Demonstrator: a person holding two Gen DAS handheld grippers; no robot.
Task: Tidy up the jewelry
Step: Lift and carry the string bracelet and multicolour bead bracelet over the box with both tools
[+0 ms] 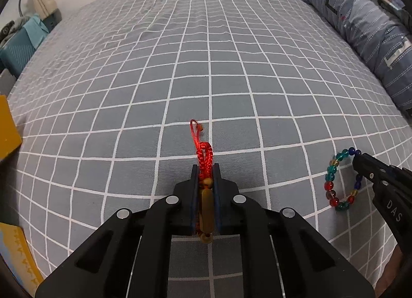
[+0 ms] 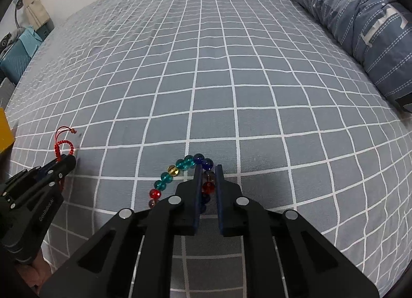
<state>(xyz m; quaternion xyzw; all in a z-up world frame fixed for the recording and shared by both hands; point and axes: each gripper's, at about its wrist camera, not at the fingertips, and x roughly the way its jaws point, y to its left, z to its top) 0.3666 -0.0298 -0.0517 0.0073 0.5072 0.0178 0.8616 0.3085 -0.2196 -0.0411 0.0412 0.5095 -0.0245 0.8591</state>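
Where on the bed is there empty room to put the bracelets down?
The big checked bedspread is bare ahead of both bracelets, up to the rolled blue quilt on the right. It is crowded only near the front, where the left gripper pinches the red bracelet and the right gripper the bead bracelet.

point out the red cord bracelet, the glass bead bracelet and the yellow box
red cord bracelet (image 1: 204, 155): left wrist view, on its braided loop
glass bead bracelet (image 2: 186, 163): right wrist view, on a teal bead
yellow box (image 1: 7, 128): left wrist view, on its yellow side
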